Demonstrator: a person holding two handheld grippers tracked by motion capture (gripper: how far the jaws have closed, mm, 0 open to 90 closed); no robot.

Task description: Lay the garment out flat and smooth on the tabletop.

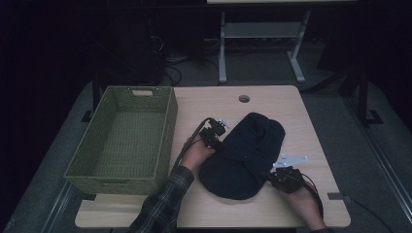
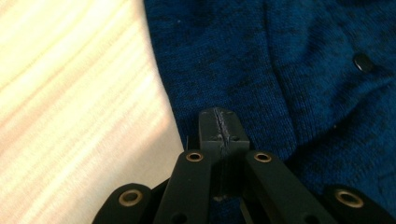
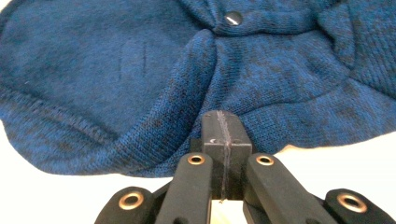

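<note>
A dark blue knit garment (image 1: 248,150) lies bunched on the wooden table (image 1: 291,104). My left gripper (image 1: 219,144) is at its left edge. In the left gripper view its jaws (image 2: 218,122) are pressed together on the garment's (image 2: 280,70) border, beside a dark button (image 2: 362,61). My right gripper (image 1: 271,175) is at the garment's lower right edge. There the jaws (image 3: 222,123) are shut on the hem, and the knit (image 3: 116,60) puckers toward them below a button (image 3: 232,18).
A green woven basket (image 1: 171,121) with nothing in it stands at the table's left side, close to my left hand. A cable hole (image 1: 244,98) sits near the far edge. Bare tabletop shows behind and to the right of the garment.
</note>
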